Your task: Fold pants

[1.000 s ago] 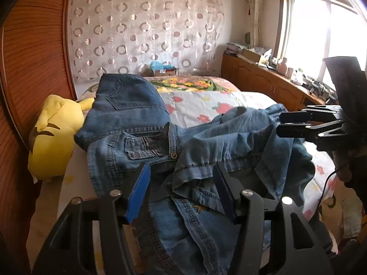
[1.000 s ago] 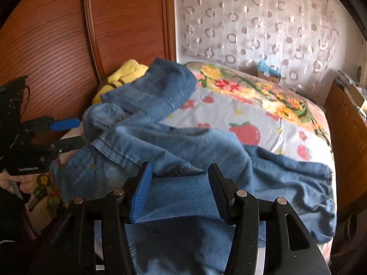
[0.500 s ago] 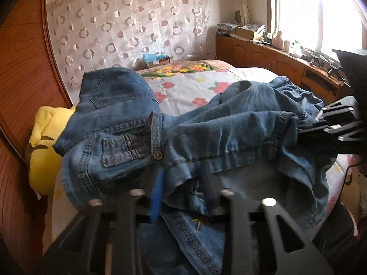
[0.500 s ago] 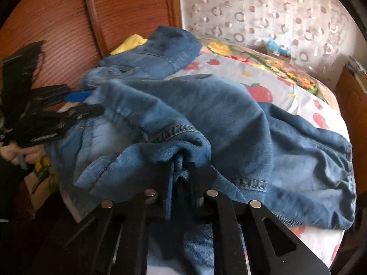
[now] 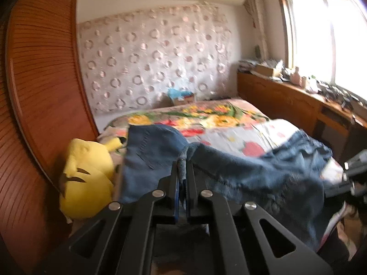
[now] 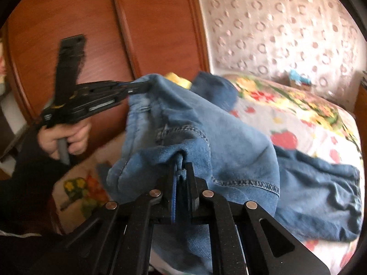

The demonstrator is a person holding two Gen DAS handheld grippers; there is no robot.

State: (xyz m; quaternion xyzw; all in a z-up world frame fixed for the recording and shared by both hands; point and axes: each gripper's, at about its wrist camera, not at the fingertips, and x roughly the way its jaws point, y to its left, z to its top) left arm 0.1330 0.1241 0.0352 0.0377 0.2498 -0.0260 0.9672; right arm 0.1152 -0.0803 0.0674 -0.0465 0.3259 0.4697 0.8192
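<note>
Both grippers, which stood open over the heap a second ago, have clamped onto the denim and lifted it. Seen from its own camera, the left gripper (image 5: 182, 174) has its jaws pressed together on a thin ridge of the pants (image 5: 240, 171), a fold of fabric standing up between the blue pads. The right gripper (image 6: 182, 171) is likewise pinched shut on a bunched hem or seam edge. From those two holds the jeans hang slack across the near part of the bed (image 5: 270, 133), one dark panel draped toward the yellow plush toy (image 5: 84, 178) by the wooden wardrobe (image 5: 39, 91), the rest trailing over the flowered cover toward the window side. The step in hand looks like the lift and spread that comes before any fold: the garment is raised but crumpled. Next, I judge, the two holds need drawing apart so the cloth pulls taut, then laying flat with the legs aligned. The right wrist view shows what the left cannot: the left tool from the side, its tip buried in the waistband area, and the hand (image 6: 66, 137) gripping its handle. The left wrist view alone shows the window, the long side cabinet and how far the far leg reaches.
</note>
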